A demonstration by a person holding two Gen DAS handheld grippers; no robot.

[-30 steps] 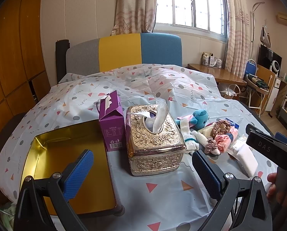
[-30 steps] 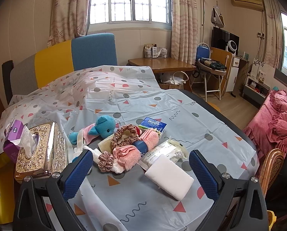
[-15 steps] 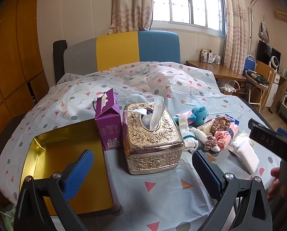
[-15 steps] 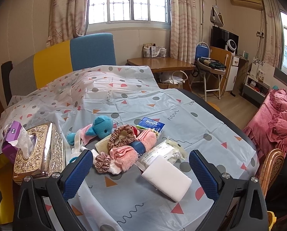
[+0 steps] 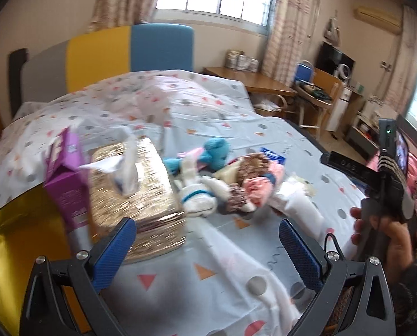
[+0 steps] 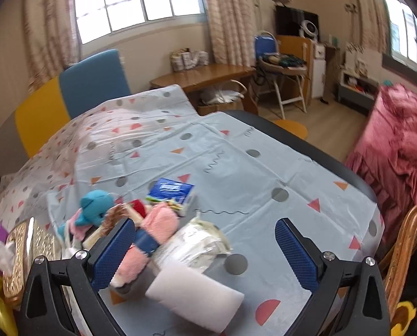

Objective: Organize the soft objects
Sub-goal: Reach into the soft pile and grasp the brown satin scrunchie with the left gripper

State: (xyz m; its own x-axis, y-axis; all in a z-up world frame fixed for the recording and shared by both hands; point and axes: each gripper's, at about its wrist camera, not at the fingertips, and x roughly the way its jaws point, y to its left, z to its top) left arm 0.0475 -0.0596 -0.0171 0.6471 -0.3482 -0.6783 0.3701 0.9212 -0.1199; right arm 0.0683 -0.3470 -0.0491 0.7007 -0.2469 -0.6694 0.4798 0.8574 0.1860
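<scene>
A heap of soft things lies mid-table: a blue plush toy (image 5: 215,151) (image 6: 96,205), a pink rolled cloth (image 6: 155,224) (image 5: 260,189), brown scrunchies (image 5: 249,168), white socks (image 5: 201,196), a white folded towel (image 6: 197,301) (image 5: 303,210) and a clear plastic pack (image 6: 201,245). My left gripper (image 5: 208,252) is open and empty, low over the cloth in front of the heap. My right gripper (image 6: 204,252) is open and empty, with the towel and pack between its fingers' span; its body shows in the left wrist view (image 5: 376,179).
A gold tissue box (image 5: 137,193) and a purple carton (image 5: 67,179) stand left of the heap. A gold tray (image 5: 15,252) lies at the table's left edge. A blue tissue packet (image 6: 170,189) lies behind the heap. A wooden chair (image 6: 410,240) stands at the right.
Both grippers have swung to the right and moved in closer to the heap. The views are blurred by the motion. Both stay open and empty.
</scene>
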